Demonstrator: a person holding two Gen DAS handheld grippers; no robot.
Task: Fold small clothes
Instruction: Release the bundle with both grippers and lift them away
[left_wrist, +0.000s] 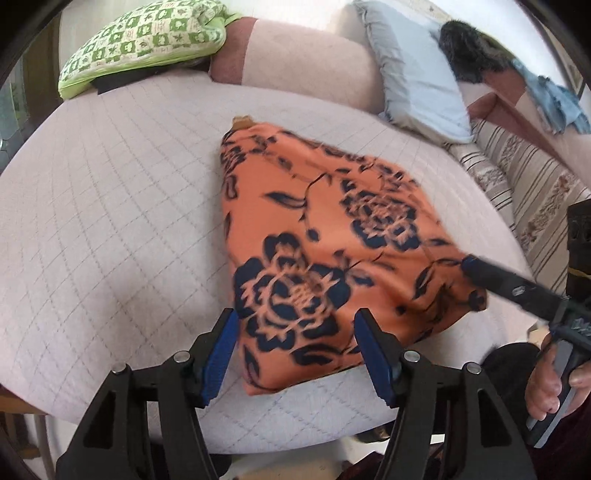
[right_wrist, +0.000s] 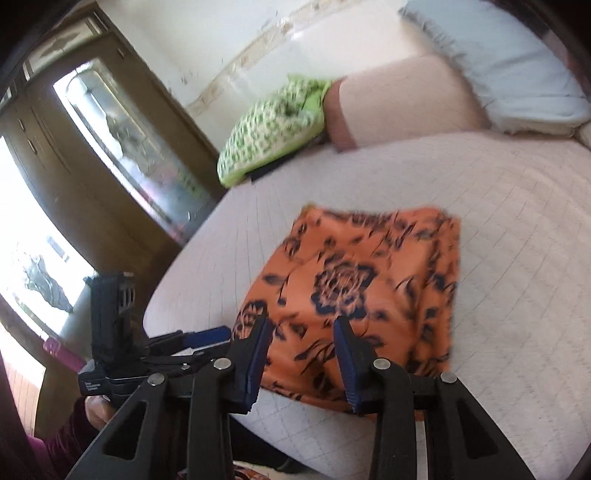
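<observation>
The orange floral garment (left_wrist: 325, 240) lies folded on the quilted bed cover (left_wrist: 110, 221), below the green checked pillow (left_wrist: 144, 40). Left gripper (left_wrist: 295, 354) hangs released over its near edge; right gripper (right_wrist: 301, 362) also grips nothing. It looks light, limp and slippery, so pinch corners, not the middle.

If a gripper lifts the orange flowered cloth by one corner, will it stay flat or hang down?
The orange flowered cloth would probably hang limp: it lies in soft folded layers on the quilted bed cover. It looks thin, so likely light. The layers may slide apart and unfold.
</observation>
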